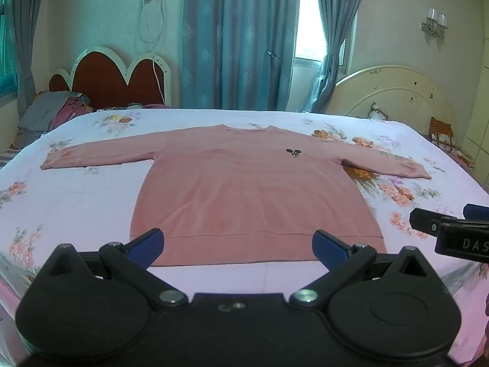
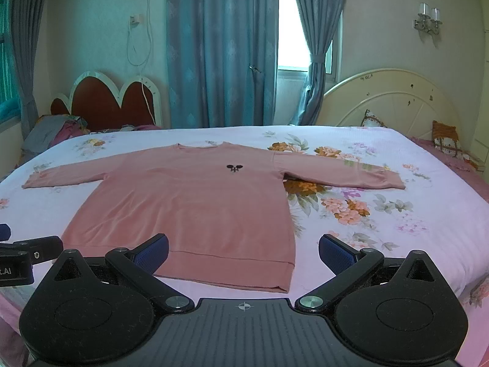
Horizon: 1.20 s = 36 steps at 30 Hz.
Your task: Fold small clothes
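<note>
A pink long-sleeved top (image 1: 244, 189) lies flat and face up on the bed, both sleeves spread out, hem nearest me; it also shows in the right wrist view (image 2: 195, 202). A small dark emblem (image 1: 294, 152) sits on its chest. My left gripper (image 1: 238, 244) is open and empty, hovering just before the hem. My right gripper (image 2: 244, 250) is open and empty, in front of the hem's right corner. The right gripper's tip also shows at the right edge of the left wrist view (image 1: 458, 232), and the left gripper shows at the left edge of the right wrist view (image 2: 21, 257).
The bed has a white floral sheet (image 1: 76, 202). A cream headboard (image 1: 394, 91) with pillows stands at the right, a red headboard (image 1: 116, 79) with piled bedding at the back left. Blue curtains (image 1: 232, 39) and a window are behind.
</note>
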Tool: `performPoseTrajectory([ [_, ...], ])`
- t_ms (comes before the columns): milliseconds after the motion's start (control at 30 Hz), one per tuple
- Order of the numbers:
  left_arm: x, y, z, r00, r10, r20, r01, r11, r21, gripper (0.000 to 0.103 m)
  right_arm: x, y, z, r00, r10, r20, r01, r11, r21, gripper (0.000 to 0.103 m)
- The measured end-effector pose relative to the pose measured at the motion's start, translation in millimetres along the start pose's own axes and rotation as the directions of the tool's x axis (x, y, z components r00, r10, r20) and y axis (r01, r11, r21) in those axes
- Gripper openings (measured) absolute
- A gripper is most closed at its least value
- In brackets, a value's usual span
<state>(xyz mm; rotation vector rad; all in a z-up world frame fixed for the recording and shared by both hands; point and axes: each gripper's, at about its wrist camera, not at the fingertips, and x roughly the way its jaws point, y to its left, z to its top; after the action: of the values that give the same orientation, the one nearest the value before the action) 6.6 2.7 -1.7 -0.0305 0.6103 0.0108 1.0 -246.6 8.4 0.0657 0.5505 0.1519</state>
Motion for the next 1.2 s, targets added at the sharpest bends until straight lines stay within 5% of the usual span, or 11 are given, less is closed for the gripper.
performPoseTrajectory([
  [533,14,-1,0,1.0,0.01,-0.001,-0.01,1.0,0.019,0.103,17,-5,3,1.0,-0.009,-0.013,0.009,1.0,0.022,0.103],
  [800,52,-1,14,1.0,-0.007,-0.016,0.008,0.999,0.048,0.103,49,-12,15,0.998,-0.053,-0.022,0.054,0.998,0.038,0.103],
  [1033,95,1,38,0.997,-0.083,0.007,0.082,0.993,0.082,0.103,91,-24,37,0.992,-0.124,-0.034,0.126,0.988,0.085,0.103],
  [1200,121,12,65,0.989,-0.149,-0.016,0.15,0.981,0.12,0.103,110,-40,57,0.995,-0.094,-0.021,0.096,0.977,0.19,0.103],
])
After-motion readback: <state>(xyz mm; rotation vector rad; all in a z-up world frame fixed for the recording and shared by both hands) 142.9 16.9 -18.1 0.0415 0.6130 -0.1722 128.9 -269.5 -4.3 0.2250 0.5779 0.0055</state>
